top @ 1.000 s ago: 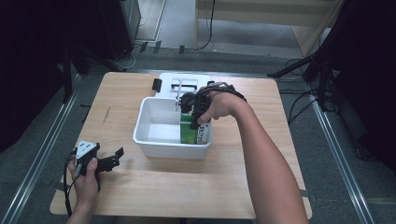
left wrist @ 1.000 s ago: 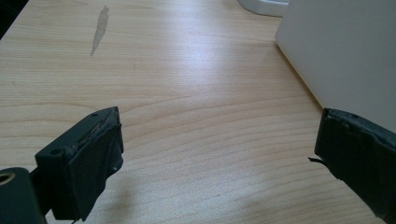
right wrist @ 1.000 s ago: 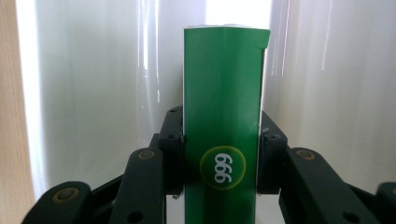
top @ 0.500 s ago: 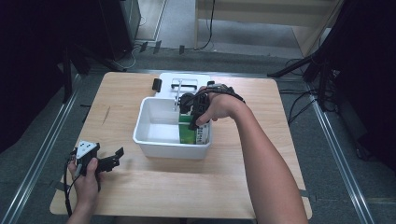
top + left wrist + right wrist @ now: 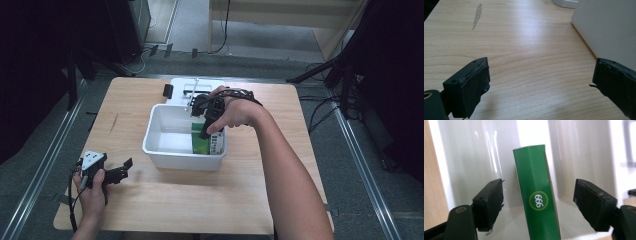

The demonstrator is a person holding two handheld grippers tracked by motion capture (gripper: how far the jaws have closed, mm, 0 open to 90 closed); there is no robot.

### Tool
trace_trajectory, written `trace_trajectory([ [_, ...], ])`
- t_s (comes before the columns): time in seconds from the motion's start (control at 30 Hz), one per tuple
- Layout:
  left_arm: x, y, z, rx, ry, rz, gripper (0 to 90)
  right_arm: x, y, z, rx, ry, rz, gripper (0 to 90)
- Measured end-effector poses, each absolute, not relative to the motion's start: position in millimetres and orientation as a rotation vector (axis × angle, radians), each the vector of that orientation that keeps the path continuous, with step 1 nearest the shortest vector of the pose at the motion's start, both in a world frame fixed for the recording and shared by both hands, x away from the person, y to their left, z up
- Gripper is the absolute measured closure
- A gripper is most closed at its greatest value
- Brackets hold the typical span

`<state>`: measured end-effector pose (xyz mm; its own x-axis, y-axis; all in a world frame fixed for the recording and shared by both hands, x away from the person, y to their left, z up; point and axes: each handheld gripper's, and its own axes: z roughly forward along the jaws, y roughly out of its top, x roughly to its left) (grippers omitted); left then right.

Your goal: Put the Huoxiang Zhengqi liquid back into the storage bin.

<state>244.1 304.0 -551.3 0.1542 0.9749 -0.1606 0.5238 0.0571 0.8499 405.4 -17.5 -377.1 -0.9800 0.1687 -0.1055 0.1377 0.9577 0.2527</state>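
High view: a pale wooden table [image 5: 165,200] holds a white rectangular plastic tub [image 5: 170,150] near its middle. A green cardboard carton [image 5: 201,145] with a white side panel stands in the tub's near right corner, against the right wall. The right gripper [image 5: 206,131] reaches down into the tub over the carton. The left gripper [image 5: 125,169] rests at the near left of the table, well apart from the tub.

Left gripper view: its black jaws stand wide apart over bare wood, with nothing between them. The tub's white wall [image 5: 609,30] rises at the right.

Right gripper view: the carton [image 5: 536,202] shows a narrow green face with a round yellow-ringed badge reading 666. The jaws have just been opening; they stand released on either side, clear of the carton.
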Motion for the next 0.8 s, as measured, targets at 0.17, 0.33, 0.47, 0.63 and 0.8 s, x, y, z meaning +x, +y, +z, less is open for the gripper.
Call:
trace_trajectory([
  [0.17, 244.1, 304.0, -551.3, 1.583, 1.484, 0.671, 2.1, 403.7, -22.6, -366.5, 0.304, 2.981, 0.373, 10.1],
  [0.33, 244.1, 304.0, -551.3, 1.584, 1.484, 0.671, 2.1, 404.7, -30.9, -359.6, 0.381, 2.960, 0.413, 2.3],
  [0.47, 244.1, 303.9, -551.3, 1.585, 1.483, 0.673, 2.1, 406.1, -47.6, -349.7, 0.508, 2.819, 0.546, 0.1],
  [0.63, 244.1, 303.8, -551.3, 1.585, 1.484, 0.674, 2.1, 403.4, -66.2, -349.4, 0.598, 2.714, 0.687, 0.0],
  [0.8, 244.1, 303.4, -551.4, 1.585, 1.484, 0.676, 2.1, 398.8, -82.6, -354.2, 0.649, 2.641, 0.735, 0.0],
])
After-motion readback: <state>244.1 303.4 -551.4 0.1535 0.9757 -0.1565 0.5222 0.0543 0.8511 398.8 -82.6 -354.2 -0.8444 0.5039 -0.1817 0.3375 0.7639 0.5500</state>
